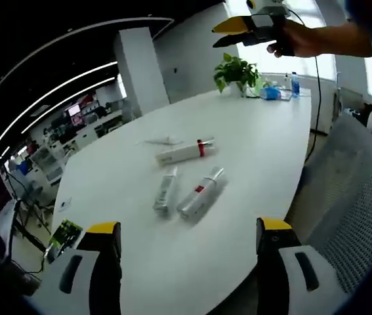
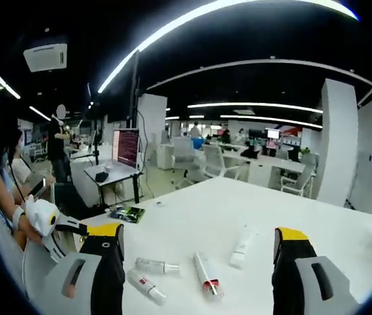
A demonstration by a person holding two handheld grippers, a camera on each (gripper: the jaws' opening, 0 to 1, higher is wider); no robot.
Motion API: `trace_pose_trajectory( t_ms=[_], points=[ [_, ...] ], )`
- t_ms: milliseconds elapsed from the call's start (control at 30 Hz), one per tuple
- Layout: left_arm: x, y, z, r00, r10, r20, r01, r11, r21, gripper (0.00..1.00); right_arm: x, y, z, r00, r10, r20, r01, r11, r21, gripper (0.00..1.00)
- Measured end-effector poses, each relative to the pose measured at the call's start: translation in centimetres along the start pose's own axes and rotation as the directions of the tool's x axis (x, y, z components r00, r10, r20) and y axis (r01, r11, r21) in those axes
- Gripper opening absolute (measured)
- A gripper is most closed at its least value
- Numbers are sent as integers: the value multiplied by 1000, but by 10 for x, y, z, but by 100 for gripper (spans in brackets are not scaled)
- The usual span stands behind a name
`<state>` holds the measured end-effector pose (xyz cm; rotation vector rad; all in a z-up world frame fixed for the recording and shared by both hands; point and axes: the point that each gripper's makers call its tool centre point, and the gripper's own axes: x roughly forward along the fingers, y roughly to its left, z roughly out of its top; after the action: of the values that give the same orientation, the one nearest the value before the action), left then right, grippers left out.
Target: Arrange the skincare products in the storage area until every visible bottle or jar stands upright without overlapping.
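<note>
Several skincare tubes and bottles lie flat on the white table point(image 1: 251, 151), none touching. In the left gripper view they are a white tube with a red band point(image 1: 184, 151), a slim tube point(image 1: 166, 190), a silvery bottle point(image 1: 201, 193) and a thin tube point(image 1: 163, 140) farther off. My left gripper point(image 1: 189, 246) hovers open over the near table edge, well short of them. The right gripper point(image 1: 241, 29) is held high by a hand at the far side. In its own view my right gripper point(image 2: 199, 259) is open above the bottle with a red band point(image 2: 206, 275) and tubes point(image 2: 157, 265), point(image 2: 241, 248).
A potted plant point(image 1: 237, 71), blue packs point(image 1: 271, 92) and a water bottle point(image 1: 294, 84) stand at the table's far end. A green packet point(image 2: 128, 212) lies near one table edge. A mesh chair point(image 1: 356, 197) is beside the table. Office desks, a monitor point(image 2: 125, 147) and people lie beyond.
</note>
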<state>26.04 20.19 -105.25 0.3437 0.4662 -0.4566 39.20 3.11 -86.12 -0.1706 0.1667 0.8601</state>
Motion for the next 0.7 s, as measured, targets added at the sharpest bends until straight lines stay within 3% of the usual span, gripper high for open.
trace_pose_trajectory(
  t_ms=[133, 267, 333, 467, 600, 633, 700],
  points=[
    [-2, -1, -1, 1000, -6, -4, 6, 998, 57, 71, -1, -6, 17, 1000, 2, 3, -2, 999, -54, 99],
    [-4, 1, 1, 1000, -5, 3, 4, 999, 33, 54, -3, -16, 51, 999, 3, 46, 2, 992, -126, 97],
    [-6, 2, -2, 1000, -5, -14, 5, 1000, 26, 41, -4, -26, 64, 999, -25, 41, 34, 975, -218, 95],
    [-5, 1, -3, 1000, -4, -19, 4, 1000, 31, 38, -6, -35, 90, 998, -38, 53, 53, 946, -319, 93],
    [-12, 8, -1, 1000, 10, -9, -10, 1000, 28, 15, -11, -50, 112, 996, -74, 51, 88, 924, -372, 79],
    [-12, 10, 1, 1000, 13, 6, -12, 1000, -5, 13, -14, -55, 121, 995, -77, 63, 96, 921, -377, 76],
    [-12, 10, -1, 1000, 11, -4, -11, 1000, -13, 5, -16, -61, 133, 994, -74, 79, 99, 919, -382, 78]
  ],
)
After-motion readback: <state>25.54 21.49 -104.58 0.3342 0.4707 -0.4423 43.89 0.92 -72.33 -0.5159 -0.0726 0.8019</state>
